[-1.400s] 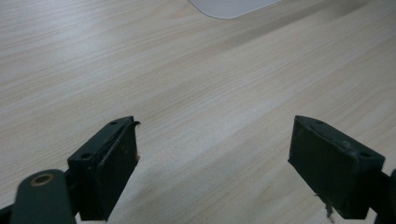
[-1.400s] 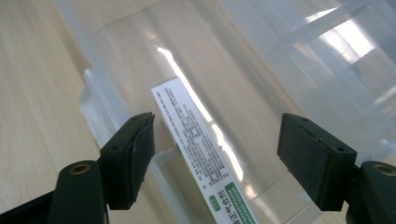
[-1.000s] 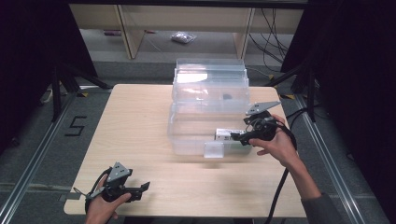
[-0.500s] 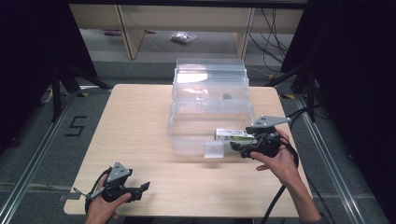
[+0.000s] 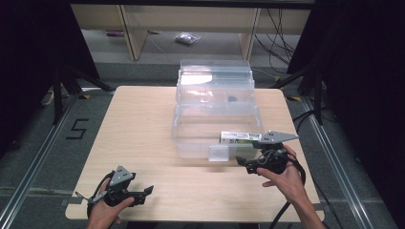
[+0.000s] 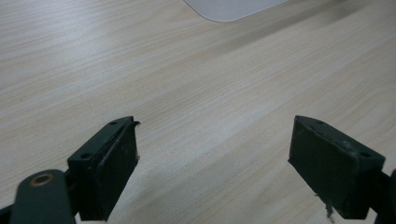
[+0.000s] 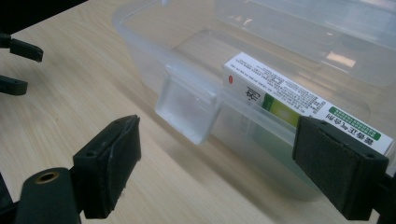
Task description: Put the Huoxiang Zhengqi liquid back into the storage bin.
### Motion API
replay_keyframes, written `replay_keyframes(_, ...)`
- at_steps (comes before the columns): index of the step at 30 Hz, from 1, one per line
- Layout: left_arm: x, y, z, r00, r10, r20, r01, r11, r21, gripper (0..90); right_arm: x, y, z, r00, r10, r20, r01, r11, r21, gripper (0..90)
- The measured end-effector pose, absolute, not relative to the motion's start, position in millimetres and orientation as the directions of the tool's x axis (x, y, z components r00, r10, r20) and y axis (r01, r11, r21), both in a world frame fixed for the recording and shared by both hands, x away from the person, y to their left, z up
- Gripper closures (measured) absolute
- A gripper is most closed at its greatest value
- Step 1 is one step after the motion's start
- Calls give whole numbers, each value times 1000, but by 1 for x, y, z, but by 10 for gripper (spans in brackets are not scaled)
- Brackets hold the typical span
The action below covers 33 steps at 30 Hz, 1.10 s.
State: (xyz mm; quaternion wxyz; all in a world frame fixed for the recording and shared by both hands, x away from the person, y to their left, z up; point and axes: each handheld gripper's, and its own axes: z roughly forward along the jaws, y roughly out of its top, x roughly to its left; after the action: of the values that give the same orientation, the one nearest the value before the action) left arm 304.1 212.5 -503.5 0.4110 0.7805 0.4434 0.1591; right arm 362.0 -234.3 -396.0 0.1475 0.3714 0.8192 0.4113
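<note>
Hovering with jaws spread, the right gripper [image 5: 244,161] faces a small carton [image 7: 299,105] leaning inside the clear bin's [image 5: 191,136] front wall. The carton looks light, stiff and crushable; pinch its long flat faces. The left gripper [image 5: 145,192] rests spread on the surface [image 5: 138,119].

Pale wooden table [image 5: 143,124], shelving [image 5: 129,28] behind

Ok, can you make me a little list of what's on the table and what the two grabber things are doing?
table: light wooden table
box: clear plastic box, lid open, with a front latch
inside the box: white and green carton leaning against the front wall
right gripper: jaws open, holding nothing, just in front of the box near the carton
left gripper: jaws open, holding nothing, near the table's front edge, far from the box
</note>
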Motion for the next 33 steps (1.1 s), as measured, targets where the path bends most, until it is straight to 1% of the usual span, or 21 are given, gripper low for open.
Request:
replay_keyframes(2,304,214,-503,562,820,-104,559,-284,779,148,360,-234,-398,-675,734,75,495,375,784,162)
replay_keyframes(3,304,214,-502,563,820,-103,557,-284,780,148,360,-235,-400,-680,731,54,473,381,794,161)
replay_keyframes(5,304,214,-502,564,819,-103,557,-286,780,147,356,-234,-404,-669,740,73,487,361,795,162)
replay_keyframes(6,303,214,-503,563,820,-105,558,-284,780,148,356,-234,-406,-671,740,56,475,370,798,161)
replay_keyframes(8,303,214,-502,563,820,-105,558,-283,780,148,353,-233,-411,-662,746,75,497,362,789,162)
replay_keyframes(12,303,214,-502,563,820,-105,559,-283,780,148,350,-235,-419,-663,745,72,487,357,798,162)
replay_keyframes(13,303,214,-502,565,819,-103,557,-286,780,147,347,-234,-420,-654,751,92,504,342,793,162)
replay_keyframes(15,303,213,-502,559,821,-112,556,-271,786,148,346,-234,-425,-658,748,91,495,338,800,162)
replay_keyframes(16,303,214,-502,566,818,-104,556,-286,780,148,347,-236,-426,-662,746,67,475,349,808,162)
replay_keyframes(17,303,214,-502,565,819,-106,558,-284,780,148,345,-235,-428,-655,750,98,494,326,806,162)
replay_keyframes(18,303,214,-502,566,818,-106,557,-284,780,148,344,-236,-429,-659,747,83,486,340,805,162)
replay_keyframes(19,303,214,-502,567,817,-106,556,-284,781,148,342,-234,-431,-650,753,103,497,319,807,161)
replay_keyframes(21,303,212,-503,560,822,-108,553,-273,787,148,341,-237,-434,-667,740,86,482,340,808,161)
replay_keyframes(25,302,212,-503,557,824,-108,551,-269,790,148,337,-237,-441,-654,745,132,508,303,806,160)
replay_keyframes(27,303,215,-502,573,814,-92,550,-299,779,148,337,-239,-445,-660,745,100,493,328,806,160)
replay_keyframes(29,303,214,-502,571,816,-92,552,-299,778,148,335,-239,-449,-655,747,117,504,316,804,160)
replay_keyframes(30,302,214,-502,569,817,-91,551,-297,780,148,335,-240,-449,-661,744,102,498,333,800,160)
replay_keyframes(31,303,214,-501,574,813,-95,555,-301,776,148,333,-238,-450,-650,749,129,515,310,799,160)
replay_keyframes(32,303,214,-501,574,814,-95,554,-300,777,148,334,-240,-451,-662,742,103,500,335,799,160)
replay_keyframes(33,303,214,-502,575,813,-96,552,-298,779,148,334,-240,-451,-663,741,106,498,331,802,160)
